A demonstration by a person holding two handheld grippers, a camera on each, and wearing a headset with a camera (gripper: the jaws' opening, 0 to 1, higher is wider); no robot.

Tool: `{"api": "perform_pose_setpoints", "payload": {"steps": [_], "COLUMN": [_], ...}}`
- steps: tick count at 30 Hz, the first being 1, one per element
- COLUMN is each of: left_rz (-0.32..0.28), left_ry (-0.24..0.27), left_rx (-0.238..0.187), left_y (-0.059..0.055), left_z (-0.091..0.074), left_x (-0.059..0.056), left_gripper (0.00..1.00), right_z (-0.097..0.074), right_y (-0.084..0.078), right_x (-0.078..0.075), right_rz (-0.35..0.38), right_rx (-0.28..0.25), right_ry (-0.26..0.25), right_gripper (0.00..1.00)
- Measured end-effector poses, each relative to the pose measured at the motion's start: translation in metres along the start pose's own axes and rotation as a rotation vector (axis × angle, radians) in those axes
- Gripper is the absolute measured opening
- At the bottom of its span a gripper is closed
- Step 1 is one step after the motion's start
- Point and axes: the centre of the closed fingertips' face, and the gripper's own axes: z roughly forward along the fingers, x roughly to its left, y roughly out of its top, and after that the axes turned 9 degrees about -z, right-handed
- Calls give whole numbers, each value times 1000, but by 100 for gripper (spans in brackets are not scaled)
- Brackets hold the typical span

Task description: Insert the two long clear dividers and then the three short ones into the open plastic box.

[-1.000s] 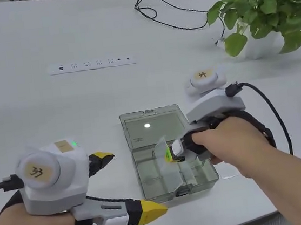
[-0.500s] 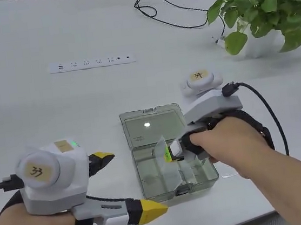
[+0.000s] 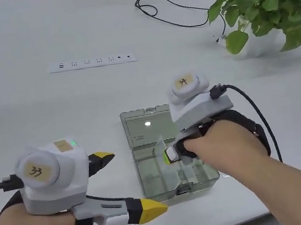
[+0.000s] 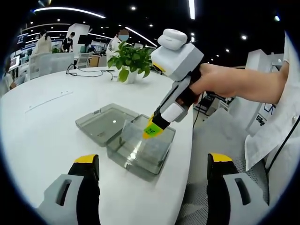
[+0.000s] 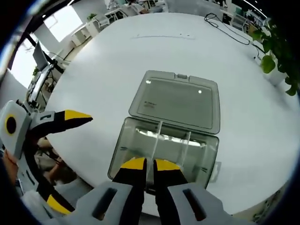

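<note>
Right gripper [image 3: 169,155] has swung left since a second ago, and its body now leans in over the open plastic box [image 3: 177,192]. Its jaws are pinched tight on a clear divider [image 3: 159,145], held on edge with its lower part down in the near tray. I'd judge that's so it can slide into the wall slots. Long or short piece? Can't tell. The lid [image 3: 151,124] lies flat on the far side. Left gripper [image 3: 135,182] hangs near left of the box over the white table [image 3: 42,114], jaws spread wide and gripping nothing, probably just clear of the work.
</note>
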Motion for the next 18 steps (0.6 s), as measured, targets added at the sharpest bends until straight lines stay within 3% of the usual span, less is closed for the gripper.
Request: {"api": "perform_pose_setpoints", "payload": {"steps": [18], "left_rz": [-8], "left_ry": [5], "left_rx": [-1], "left_y": [-1], "left_z": [-1], "left_x": [3], "left_gripper": [98], "right_z": [0], "right_y": [1], "right_x": [0], "right_rz": [-13], "right_rx": [-5], "right_ry": [1], "right_gripper": [7]}}
